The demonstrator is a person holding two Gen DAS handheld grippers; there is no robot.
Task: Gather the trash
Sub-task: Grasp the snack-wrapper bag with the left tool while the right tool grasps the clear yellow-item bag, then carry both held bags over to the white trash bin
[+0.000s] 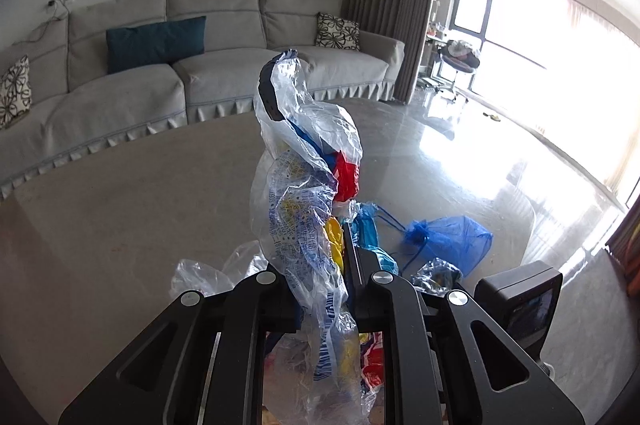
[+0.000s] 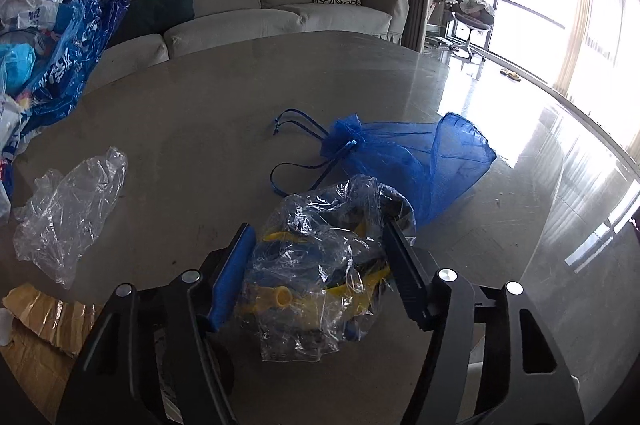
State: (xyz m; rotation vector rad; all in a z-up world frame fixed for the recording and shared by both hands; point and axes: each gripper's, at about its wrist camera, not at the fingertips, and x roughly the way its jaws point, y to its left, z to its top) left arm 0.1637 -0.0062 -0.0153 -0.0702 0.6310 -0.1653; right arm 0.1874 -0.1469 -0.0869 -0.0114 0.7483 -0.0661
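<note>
Worktop (image 2: 192,113): round, grey stone, sofa behind it.
Blue mesh bag (image 2: 404,153): flat on worktop, drawstrings loose, just beyond right gripper.
Wrapper bundle (image 1: 308,225): crumpled clear and printed plastic, raised off worktop, clamped in narrow left gripper (image 1: 344,229).
Clear packet (image 2: 324,265): yellow parts inside, on worktop between right gripper (image 2: 320,237) fingers; contact unclear.
Clear wrapper (image 2: 68,209): loose, left side.

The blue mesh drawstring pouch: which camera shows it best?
The right wrist view: the blue mesh pouch lies whole on the table, cords visible. The left wrist view shows it smaller, partly hidden behind the held trash bag.
</note>
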